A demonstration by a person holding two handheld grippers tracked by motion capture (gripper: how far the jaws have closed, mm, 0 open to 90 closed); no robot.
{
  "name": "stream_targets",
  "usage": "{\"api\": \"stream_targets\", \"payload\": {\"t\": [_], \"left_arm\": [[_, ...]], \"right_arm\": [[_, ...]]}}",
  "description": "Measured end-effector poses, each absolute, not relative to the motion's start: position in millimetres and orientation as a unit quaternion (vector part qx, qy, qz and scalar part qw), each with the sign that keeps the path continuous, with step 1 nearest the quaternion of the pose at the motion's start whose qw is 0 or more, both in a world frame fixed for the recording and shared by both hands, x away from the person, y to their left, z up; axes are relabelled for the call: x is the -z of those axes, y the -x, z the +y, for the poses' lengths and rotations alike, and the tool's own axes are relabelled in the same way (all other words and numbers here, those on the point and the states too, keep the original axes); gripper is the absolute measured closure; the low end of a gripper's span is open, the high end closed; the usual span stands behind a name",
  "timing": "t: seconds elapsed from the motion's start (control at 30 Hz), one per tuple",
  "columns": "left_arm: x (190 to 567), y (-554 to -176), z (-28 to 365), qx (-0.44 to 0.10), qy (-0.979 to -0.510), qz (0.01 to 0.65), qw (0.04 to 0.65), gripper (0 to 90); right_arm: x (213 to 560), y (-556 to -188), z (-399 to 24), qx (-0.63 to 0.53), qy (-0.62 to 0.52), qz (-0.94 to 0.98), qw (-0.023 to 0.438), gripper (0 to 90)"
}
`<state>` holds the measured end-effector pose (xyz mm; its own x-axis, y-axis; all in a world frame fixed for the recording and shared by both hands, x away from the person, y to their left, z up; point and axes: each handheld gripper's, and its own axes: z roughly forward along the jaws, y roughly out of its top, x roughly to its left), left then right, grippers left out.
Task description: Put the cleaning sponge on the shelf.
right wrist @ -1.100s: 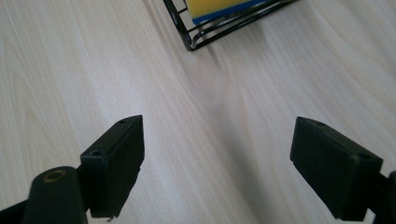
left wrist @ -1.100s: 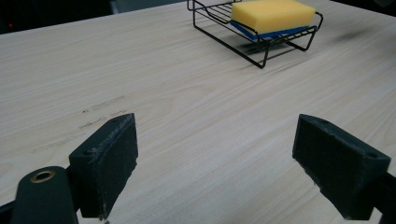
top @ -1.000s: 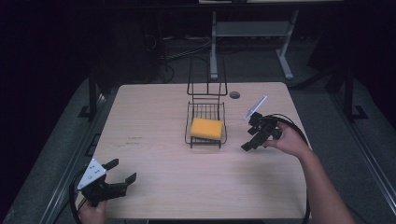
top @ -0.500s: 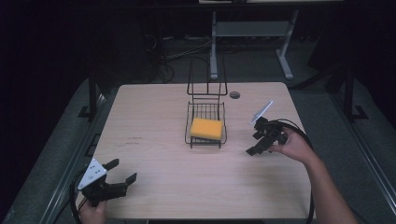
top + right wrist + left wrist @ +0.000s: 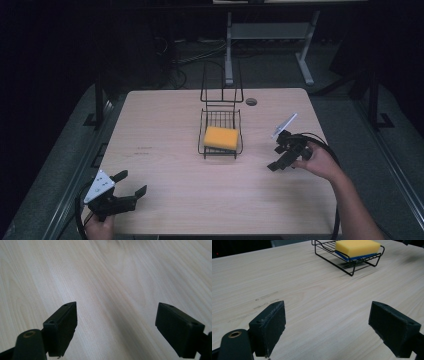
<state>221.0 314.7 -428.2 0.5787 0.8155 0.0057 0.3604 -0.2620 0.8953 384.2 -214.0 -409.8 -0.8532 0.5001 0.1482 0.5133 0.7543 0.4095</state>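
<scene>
Drawn back from the rack (image 5: pixel 220 131) toward the worktop's (image 5: pixel 165 130) right edge: right gripper (image 5: pixel 281 156), released, empty. Left gripper (image 5: pixel 129 185) released near front-left corner. Sponge (image 5: pixel 221 138) resting in rack, mid-worktop. Placement seemingly done; next, probably just parking.

No legible text, labels, brands or numbers anywhere. Faint dark marks on the pale wooden table (image 5: pixel 150 150), near-left of centre, too small to read.

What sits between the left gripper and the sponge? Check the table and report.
Nothing visible. Bare table runs from the open left gripper up to the wire rack holding the yellow sponge; only the rack's low rim surrounds it.
</scene>
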Motion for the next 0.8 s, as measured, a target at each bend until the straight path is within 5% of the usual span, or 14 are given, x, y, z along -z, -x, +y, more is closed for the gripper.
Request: {"api": "stream_targets", "payload": {"t": [0.8], "left_arm": [[428, -221, 314, -0.245, -0.757, 0.387, 0.466, 13.4]], "right_arm": [[414, -366, -227, 0.216, 0.278, -0.936, 0.004, 17.4]]}}
